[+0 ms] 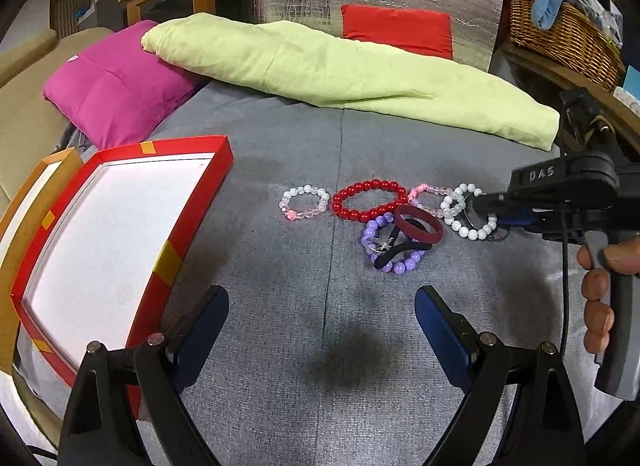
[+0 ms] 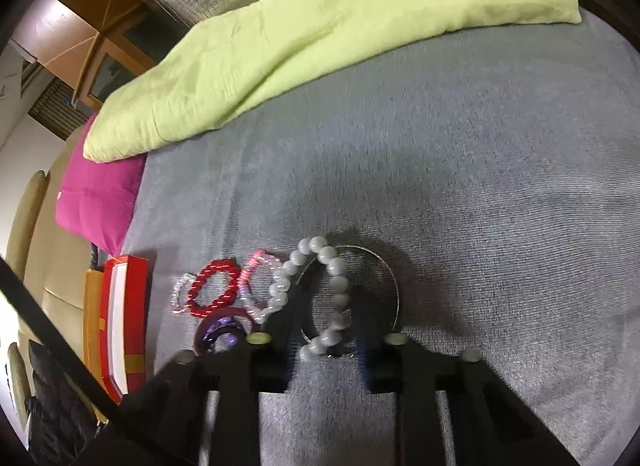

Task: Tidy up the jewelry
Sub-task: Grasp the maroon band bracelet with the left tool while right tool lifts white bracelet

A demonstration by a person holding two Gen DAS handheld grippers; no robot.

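Your right tool (image 2: 322, 340) straddles the white bead bracelet (image 2: 332, 290) on the grey bed cover (image 2: 480, 185), jaws partly apart, nothing clamped. Left tool (image 1: 322, 330) hovers wide open, short of the pile, beside the red box (image 1: 192, 217).

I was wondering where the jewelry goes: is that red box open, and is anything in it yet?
Open and empty: the red box shows only its bare white floor, no lid on it.

Dim indoor light w/ soft shadows, heavy fisheye warp at edges, right wrist view motion-blurred (left stays sharp).
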